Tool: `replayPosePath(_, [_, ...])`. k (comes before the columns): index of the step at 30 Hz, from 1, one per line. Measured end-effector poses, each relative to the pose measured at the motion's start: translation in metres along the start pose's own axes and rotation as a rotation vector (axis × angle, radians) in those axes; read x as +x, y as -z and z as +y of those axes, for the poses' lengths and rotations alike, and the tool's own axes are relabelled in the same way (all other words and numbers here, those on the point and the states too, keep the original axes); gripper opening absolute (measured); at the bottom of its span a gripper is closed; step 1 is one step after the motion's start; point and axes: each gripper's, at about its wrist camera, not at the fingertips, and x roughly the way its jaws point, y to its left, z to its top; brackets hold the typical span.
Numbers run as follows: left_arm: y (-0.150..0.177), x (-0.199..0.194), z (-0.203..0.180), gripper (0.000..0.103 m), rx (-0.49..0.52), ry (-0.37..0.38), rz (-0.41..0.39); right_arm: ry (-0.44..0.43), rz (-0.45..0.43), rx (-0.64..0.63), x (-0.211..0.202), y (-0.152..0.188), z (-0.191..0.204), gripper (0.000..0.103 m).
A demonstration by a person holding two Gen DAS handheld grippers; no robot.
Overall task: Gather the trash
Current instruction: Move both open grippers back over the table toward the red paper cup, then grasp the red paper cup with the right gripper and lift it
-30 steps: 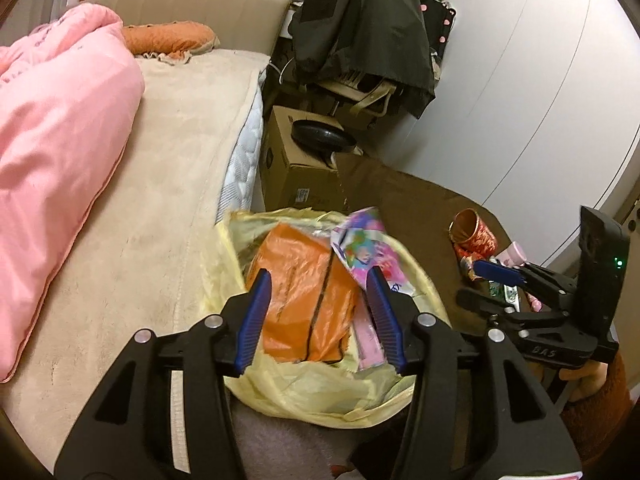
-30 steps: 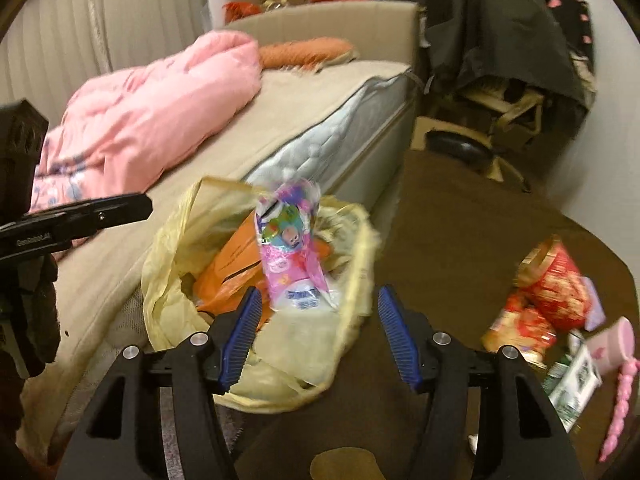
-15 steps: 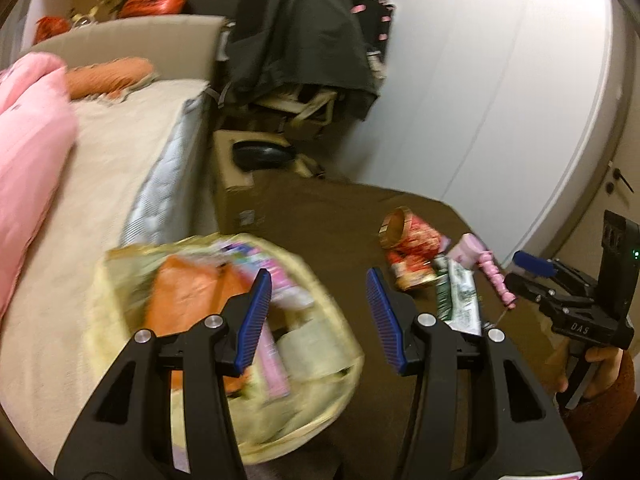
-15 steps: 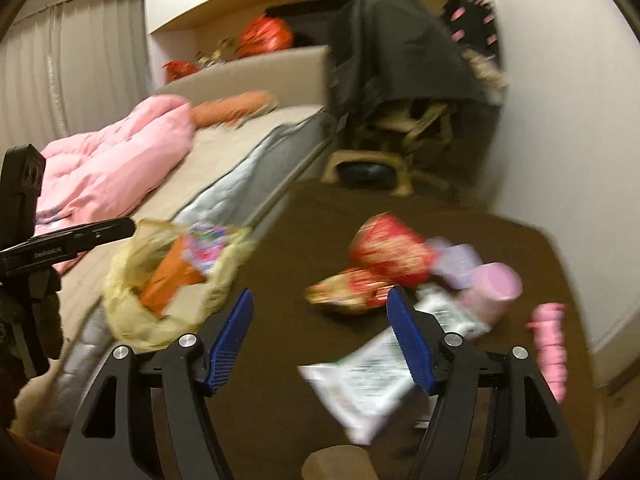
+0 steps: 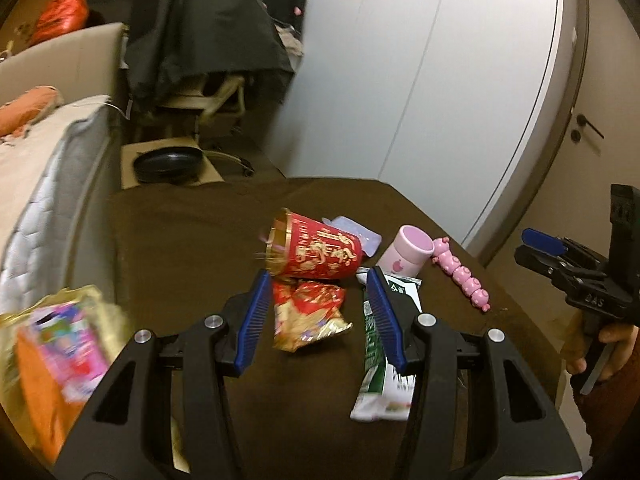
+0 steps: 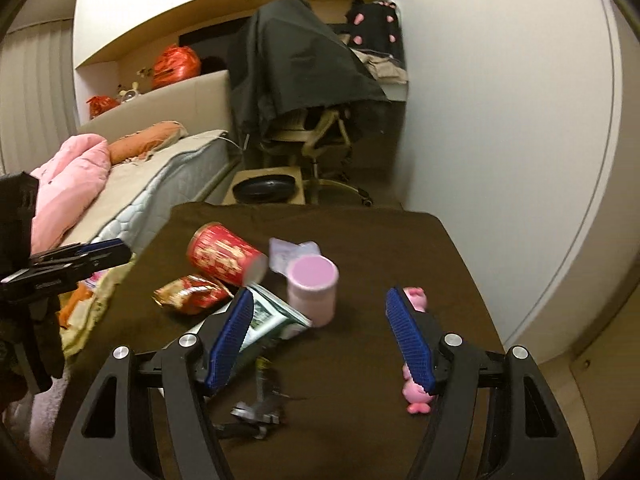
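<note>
so far only part of the job looks done: the yellow bag [image 5: 52,356] at the near left edge of the surface [image 5: 180,240] already holds an orange packet and a pink wrapper, while both tools, left tool [image 5: 316,316] and right tool [image 6: 320,336], gape wide and carry nothing. still loose just ahead lie a green-and-white pouch [image 5: 380,364] with unreadable print and a crumpled red wrapper [image 5: 308,312], then a tipped red cup [image 5: 316,252] whose gold lettering i cannot read.
</note>
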Motion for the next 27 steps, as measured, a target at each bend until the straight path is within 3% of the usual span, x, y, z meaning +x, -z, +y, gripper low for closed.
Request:
replayPosePath(3, [0.0,0.022,0.002,0.051,-0.025,0.014,0.032,0.014,0.016,-0.015,0.008,0.007,-0.004,0.065])
replayPosePath(7, [0.008,0.034,0.012,0.055,-0.075,0.0,0.077,-0.052,0.03,-0.069,0.023,0.002,0.007,0.065])
replayPosePath(14, [0.019,0.02,0.048,0.055,-0.137,-0.072,0.112,-0.257,0.08,-0.266,0.084,-0.035,0.077,0.065])
replayPosePath(17, [0.018,0.009,0.063,0.055,-0.144,-0.087,0.112,-0.289,0.116,-0.372,0.117,-0.049,0.109,0.065])
replayPosePath(25, [0.024,-0.015,0.086,0.055,-0.178,-0.061,0.081,-0.206,0.31,-0.514,0.203,-0.053,0.136,0.065])
replayPosePath(27, [0.027,-0.019,0.092,0.055,-0.199,-0.052,0.07,-0.195,0.329,-0.522,0.205,-0.045,0.135,0.054])
